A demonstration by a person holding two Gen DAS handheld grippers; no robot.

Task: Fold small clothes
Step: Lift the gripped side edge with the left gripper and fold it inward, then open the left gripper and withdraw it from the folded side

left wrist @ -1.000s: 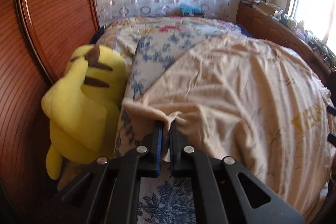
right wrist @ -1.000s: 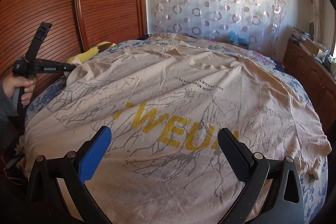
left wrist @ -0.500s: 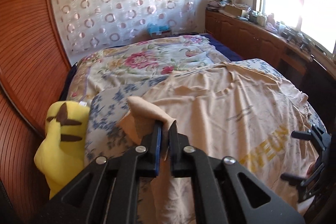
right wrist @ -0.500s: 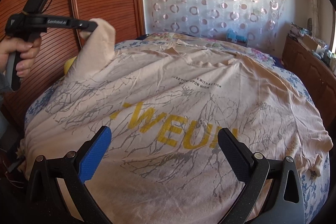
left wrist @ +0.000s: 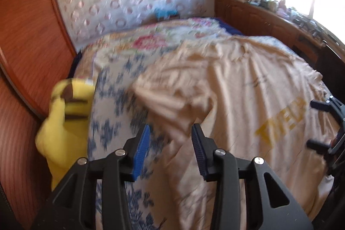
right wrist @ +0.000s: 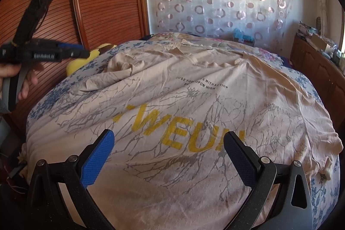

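Two views | left wrist: left gripper (left wrist: 170, 137) jaws opening, nothing between them; beige T-shirt (left wrist: 237, 96) spread over bed (left wrist: 112, 122), its rumpled sleeve at 12 o'clock of the tips, yellow plush toy (left wrist: 64, 122) at 9 | right wrist: right gripper (right wrist: 168, 143) gaping wide, empty, above shirt's yellow lettering; hand (right wrist: 25, 77) at 9.

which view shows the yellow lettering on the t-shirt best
The right wrist view: the yellow lettering lies sharp and front-on on the t-shirt. The left wrist view shows that lettering only sideways, small and blurred.
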